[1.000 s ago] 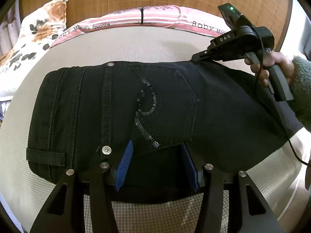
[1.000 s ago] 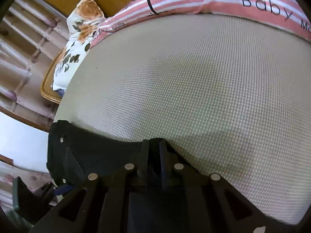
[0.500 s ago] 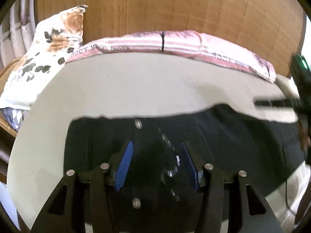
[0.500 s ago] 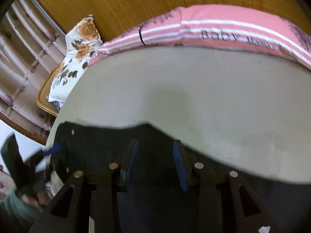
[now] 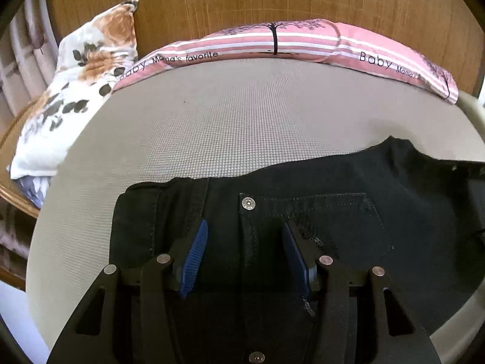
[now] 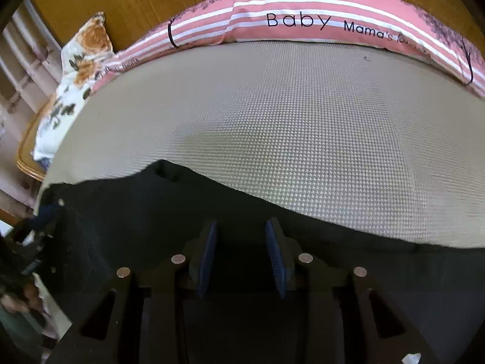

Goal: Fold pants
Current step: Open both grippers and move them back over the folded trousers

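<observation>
My right gripper (image 6: 241, 253), shut on the black pants (image 6: 145, 212) a second ago, has just been opening and then closing a little; its pads now stand apart over the cloth. Both my grippers are drawn back from the bed's far edge.

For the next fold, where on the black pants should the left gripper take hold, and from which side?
Probably the waistband end of the black pants, at its far corner. There the cloth ends in a free edge on the grey mattress, so a pad could slip under it. Come from the floral pillow side, low and level. The left gripper hangs open over the flat middle, with no edge to pinch.
</observation>
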